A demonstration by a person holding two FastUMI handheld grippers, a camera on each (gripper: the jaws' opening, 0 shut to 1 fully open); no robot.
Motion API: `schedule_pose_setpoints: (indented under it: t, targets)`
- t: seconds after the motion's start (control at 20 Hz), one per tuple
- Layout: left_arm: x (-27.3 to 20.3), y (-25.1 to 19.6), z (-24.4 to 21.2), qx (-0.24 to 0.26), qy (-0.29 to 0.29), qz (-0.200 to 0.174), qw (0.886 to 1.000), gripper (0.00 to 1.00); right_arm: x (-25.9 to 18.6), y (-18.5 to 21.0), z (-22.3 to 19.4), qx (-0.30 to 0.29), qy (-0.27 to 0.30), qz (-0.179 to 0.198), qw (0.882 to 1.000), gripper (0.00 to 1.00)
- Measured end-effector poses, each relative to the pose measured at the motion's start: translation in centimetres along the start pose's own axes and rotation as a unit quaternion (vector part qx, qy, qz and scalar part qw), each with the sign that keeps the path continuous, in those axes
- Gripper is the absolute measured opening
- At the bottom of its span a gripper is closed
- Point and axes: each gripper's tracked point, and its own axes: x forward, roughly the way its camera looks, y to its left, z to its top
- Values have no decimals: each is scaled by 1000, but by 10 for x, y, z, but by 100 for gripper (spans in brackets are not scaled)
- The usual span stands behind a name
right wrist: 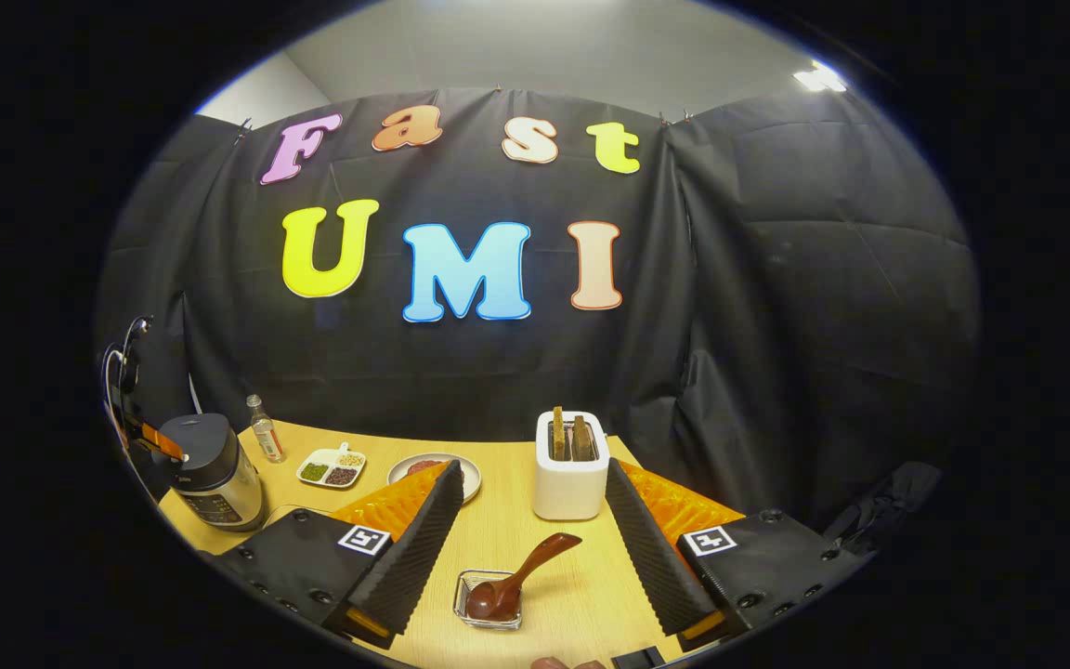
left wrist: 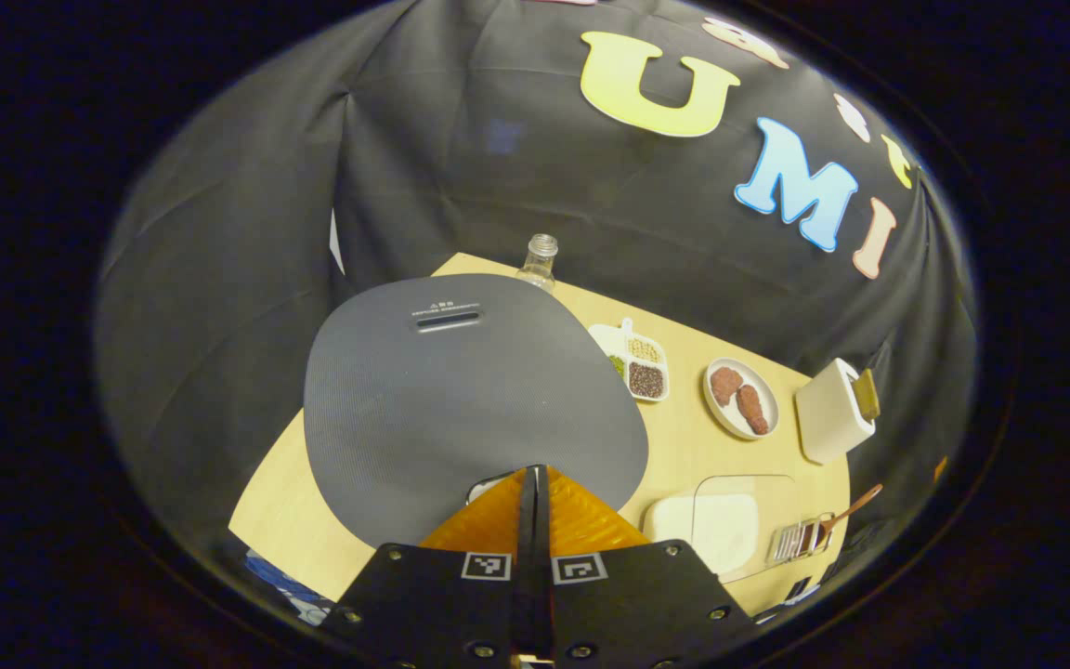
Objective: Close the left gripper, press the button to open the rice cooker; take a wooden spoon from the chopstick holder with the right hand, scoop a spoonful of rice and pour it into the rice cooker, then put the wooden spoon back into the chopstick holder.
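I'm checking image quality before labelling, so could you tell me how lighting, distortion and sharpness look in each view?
Left gripper view: strong fisheye bulge swells the rice cooker lid; the wooden table is evenly lit, the edges dim; the glass lid on the white container shows faint glare. Right gripper view: a ceiling light flares at upper right; the wooden spoon and toaster look sharp, and the table edge curves.
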Motion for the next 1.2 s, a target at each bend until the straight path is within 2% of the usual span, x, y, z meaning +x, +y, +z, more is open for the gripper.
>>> schedule_pose_setpoints:
  t: [0.2, 0.35, 0.45, 0.65, 0.8, 0.85, 0.9, 1.0, 1.1, 1.2]
  targets:
    - [-11, -3, 13, 29, -12, 8, 999, 2, -14, 4, 7, 4, -13, -8, 1000, 99]
    - [-31, -8, 40, 71, -56, 18, 996, 5, -27, 9, 6, 5, -17, -17, 1000, 97]
    - [-50, -12, 70, 96, -98, 26, 990, 2, -36, 14, 1, 4, -14, -20, 1000, 97]
    - [-111, -25, 133, 125, -193, 20, 973, 2, -54, 23, -1, -6, -14, -29, 999, 97]
    - [-153, -38, 160, 131, -247, -3, 960, 1, -64, 17, 0, -14, -13, -48, 999, 99]
    - [-168, -40, 164, 134, -264, -6, 955, 3, -67, 14, 1, -11, -12, -51, 999, 97]
    - [-180, -41, 168, 138, -279, -5, 950, 0, -70, 11, 1, -8, -11, -53, 999, 97]
    - [-204, -39, 172, 140, -315, 3, 939, 0, -75, 6, -1, -5, -7, -57, 998, 97]
    - [-227, -38, 174, 122, -354, 8, 927, 1, -72, 1, -7, 6, 1, -57, 998, 97]
    - [-247, -45, 166, 106, -373, -3, 922, 0, -65, -4, -18, 25, 20, -52, 998, 99]
